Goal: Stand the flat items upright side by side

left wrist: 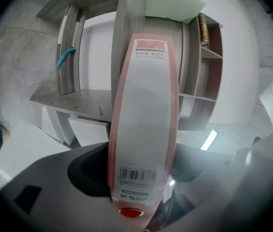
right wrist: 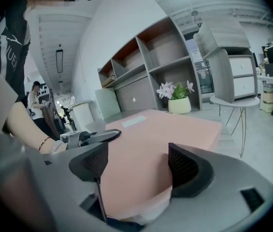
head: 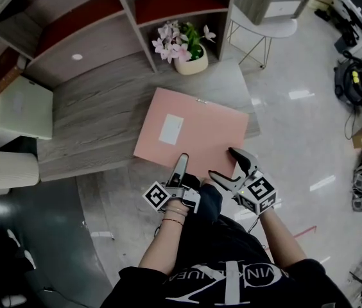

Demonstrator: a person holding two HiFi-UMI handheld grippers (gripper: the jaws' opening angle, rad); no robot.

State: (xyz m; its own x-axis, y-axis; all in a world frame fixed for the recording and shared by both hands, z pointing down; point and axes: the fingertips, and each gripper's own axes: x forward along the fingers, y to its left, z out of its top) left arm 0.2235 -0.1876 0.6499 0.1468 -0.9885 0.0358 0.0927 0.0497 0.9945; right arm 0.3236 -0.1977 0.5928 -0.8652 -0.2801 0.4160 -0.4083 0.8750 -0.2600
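A pink file box [head: 194, 130] with a white label [head: 171, 128] lies flat on the grey wooden table [head: 97, 114], its near edge overhanging towards me. My left gripper [head: 182, 158] is at that near edge, turned on its side. In the left gripper view the box's labelled spine [left wrist: 144, 115] fills the gap of the left gripper [left wrist: 143, 166], with a thin bright slit showing on one side. My right gripper [head: 223, 162] stands wide open at the box's near right corner. Its pads flank the pink top [right wrist: 160, 134] without pressing, and the left gripper [right wrist: 90, 138] shows beside it.
A pale green file box [head: 24, 106] lies at the table's left end. A white pot of pink flowers [head: 190, 59] stands at the back against the shelf unit [head: 91, 18]. A white stool [head: 264, 27] stands on the floor to the right.
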